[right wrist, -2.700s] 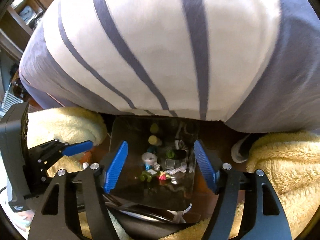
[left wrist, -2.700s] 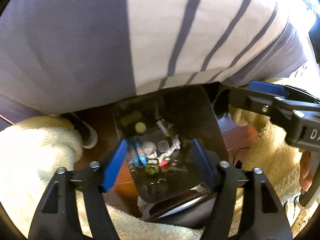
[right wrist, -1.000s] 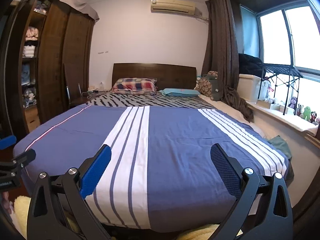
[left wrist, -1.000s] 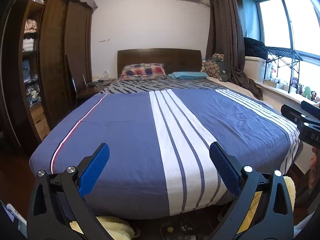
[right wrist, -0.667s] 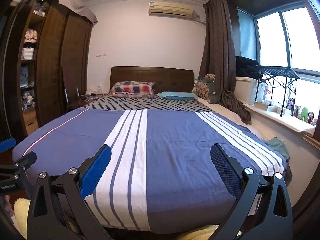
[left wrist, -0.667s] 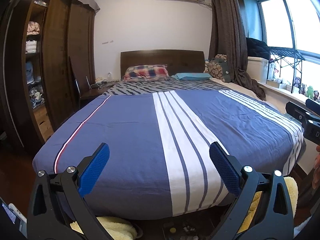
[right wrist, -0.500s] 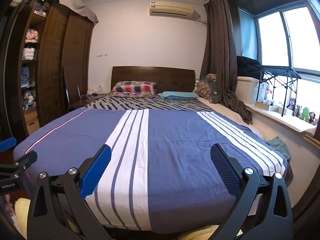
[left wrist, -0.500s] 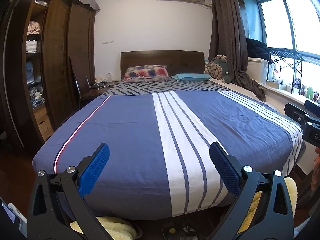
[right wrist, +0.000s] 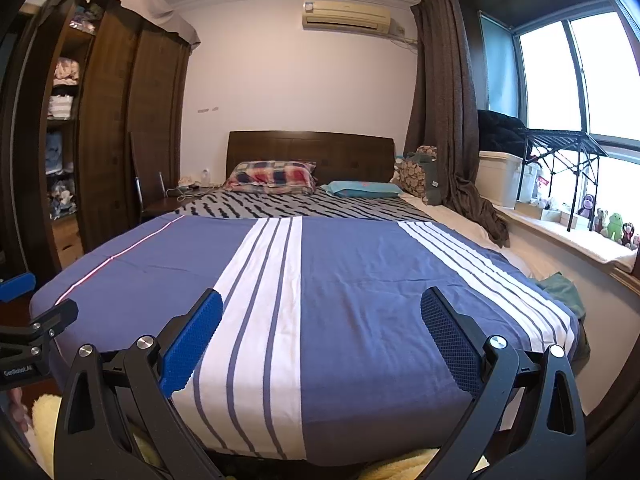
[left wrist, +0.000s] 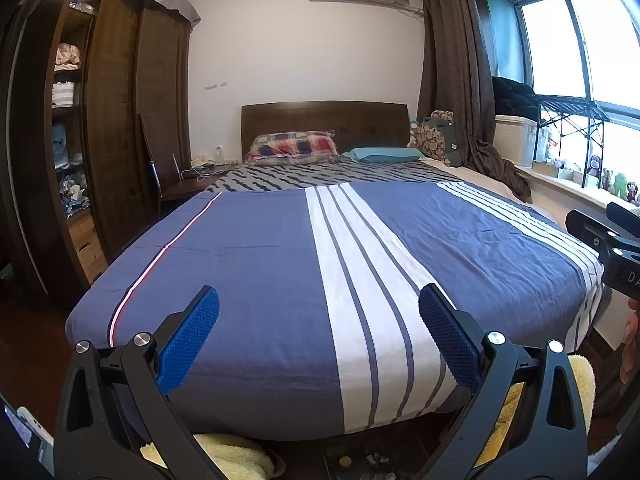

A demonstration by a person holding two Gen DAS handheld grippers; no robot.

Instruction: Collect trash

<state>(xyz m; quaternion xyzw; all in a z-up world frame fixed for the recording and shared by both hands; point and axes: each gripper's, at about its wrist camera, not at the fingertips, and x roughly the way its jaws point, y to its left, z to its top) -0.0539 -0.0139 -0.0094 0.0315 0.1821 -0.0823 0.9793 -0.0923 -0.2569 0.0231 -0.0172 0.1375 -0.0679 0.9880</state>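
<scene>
**Operator:** State the hazards from this position.

**Technician:** Both tools are level over the foot of the bed with nothing held. The left gripper (left wrist: pixel 319 338) has its blue-padded jaws spread wide; the right gripper (right wrist: pixel 321 338) likewise. The trash, small scraps in a dark tray on the floor (left wrist: pixel 360 460), shows only at the bottom edge of the left wrist view, below the bed's overhang. In my judgement, a blind descent could strike the mattress edge or the fluffy cream-yellow rug (left wrist: pixel 228 454), whose pile may snag a jaw. The two tools are near each other, so a collision is possible.

**Operator:** Describe the surface and room.

**Technician:** The navy bedspread with white stripes (right wrist: pixel 360 280) lies flat, with no litter visible on it. Beyond it: a plaid pillow (right wrist: pixel 270 176), a dark wooden headboard (right wrist: pixel 310 148), a tall dark wooden wardrobe (left wrist: pixel 116 120), a brown curtain (right wrist: pixel 444 100) and a wall-mounted air conditioner (right wrist: pixel 346 14).
</scene>
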